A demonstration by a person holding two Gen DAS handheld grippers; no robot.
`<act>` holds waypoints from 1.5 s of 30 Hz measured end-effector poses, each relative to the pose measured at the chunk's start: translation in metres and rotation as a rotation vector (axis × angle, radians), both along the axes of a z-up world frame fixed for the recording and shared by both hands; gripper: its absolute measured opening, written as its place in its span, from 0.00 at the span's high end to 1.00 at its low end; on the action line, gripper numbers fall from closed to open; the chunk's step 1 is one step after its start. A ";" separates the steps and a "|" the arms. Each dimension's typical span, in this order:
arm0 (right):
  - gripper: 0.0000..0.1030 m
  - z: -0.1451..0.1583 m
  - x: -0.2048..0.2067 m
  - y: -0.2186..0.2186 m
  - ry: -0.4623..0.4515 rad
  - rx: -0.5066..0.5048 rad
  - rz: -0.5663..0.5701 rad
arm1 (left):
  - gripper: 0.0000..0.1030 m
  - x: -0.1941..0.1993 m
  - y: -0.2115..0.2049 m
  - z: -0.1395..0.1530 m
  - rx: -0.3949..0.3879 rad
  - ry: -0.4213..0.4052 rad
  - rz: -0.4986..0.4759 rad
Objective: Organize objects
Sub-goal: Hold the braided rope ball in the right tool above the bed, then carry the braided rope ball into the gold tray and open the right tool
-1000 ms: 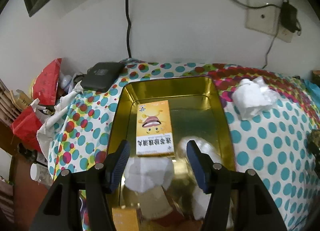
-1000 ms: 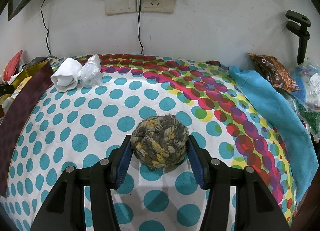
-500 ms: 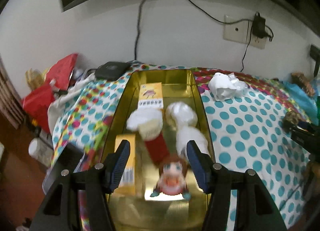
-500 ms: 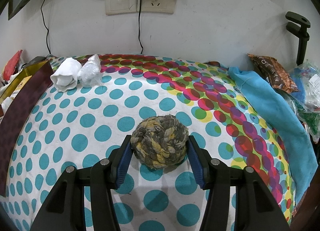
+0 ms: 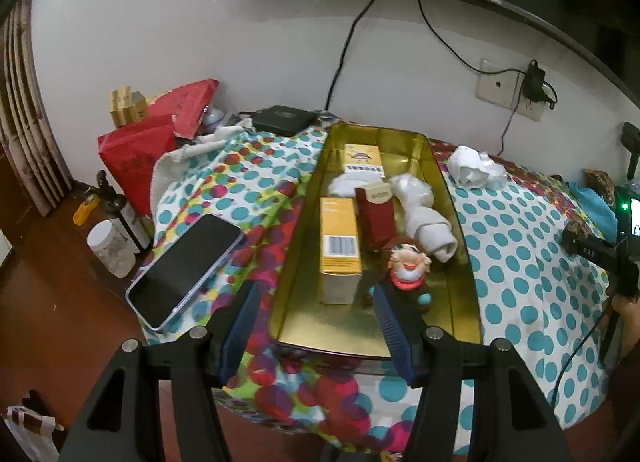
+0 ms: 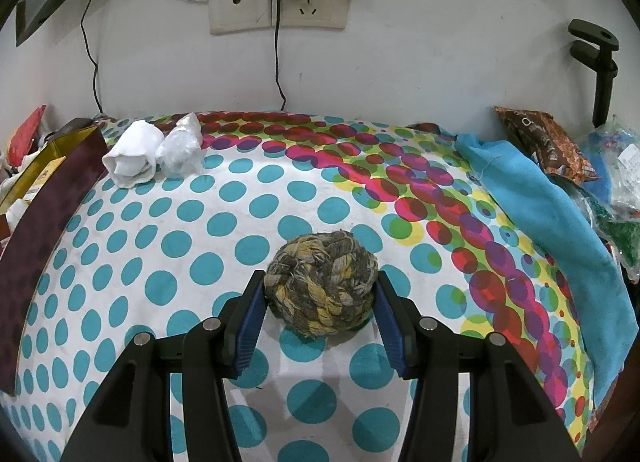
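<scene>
A gold tin tray (image 5: pixel 464 262) lies on the dotted cloth. It holds a small doll (image 5: pixel 408 262), two yellow boxes (image 5: pixel 339 242), a red box (image 5: pixel 375 218) and rolled white socks (image 5: pixel 424 214). My left gripper (image 5: pixel 316 326) is open and empty, raised above the tray's near end. In the right wrist view a woven rope ball (image 6: pixel 321 282) sits on the cloth between the pads of my right gripper (image 6: pixel 320 314), which closes on its sides. The tray's dark outer wall (image 6: pixel 36 230) shows at the left there.
A phone (image 5: pixel 186 266) lies left of the tray near the cloth's edge. A white sock roll and a crumpled plastic bag (image 6: pixel 152 154) sit near the wall. A blue cloth (image 6: pixel 540 214) and snack bags (image 6: pixel 536 138) lie at the right. Red bags (image 5: pixel 140 158) and bottles stand at the left.
My left gripper has pulled back and up from inside the tray, so the whole tray, the doll and the phone now show. The right gripper and ball have not moved.
</scene>
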State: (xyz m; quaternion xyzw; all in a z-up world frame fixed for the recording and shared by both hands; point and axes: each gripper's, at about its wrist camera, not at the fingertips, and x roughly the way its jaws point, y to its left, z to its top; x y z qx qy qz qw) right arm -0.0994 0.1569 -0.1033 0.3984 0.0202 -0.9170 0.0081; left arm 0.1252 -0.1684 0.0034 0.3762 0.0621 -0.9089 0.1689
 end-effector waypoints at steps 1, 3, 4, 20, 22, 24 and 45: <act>0.52 0.000 0.000 0.000 0.000 0.003 0.000 | 0.41 0.001 -0.003 0.000 -0.002 -0.001 0.004; 0.52 0.000 -0.002 -0.002 0.000 0.020 -0.002 | 0.41 0.003 -0.009 -0.003 0.015 -0.005 0.013; 0.52 0.000 -0.002 -0.003 -0.004 0.021 -0.005 | 0.41 0.004 -0.012 -0.005 0.024 -0.007 0.017; 0.52 0.084 0.003 -0.137 0.145 -0.037 0.275 | 0.41 0.009 -0.029 -0.022 0.028 -0.028 0.026; 0.52 0.091 0.005 -0.167 0.153 -0.041 0.337 | 0.41 0.011 -0.030 -0.022 0.032 -0.022 0.023; 0.52 0.094 0.008 -0.191 0.157 -0.036 0.377 | 0.41 0.012 -0.033 -0.023 0.033 -0.022 0.027; 0.52 0.041 -0.013 -0.300 -0.023 0.057 0.497 | 0.41 0.015 -0.062 -0.032 0.064 -0.023 0.074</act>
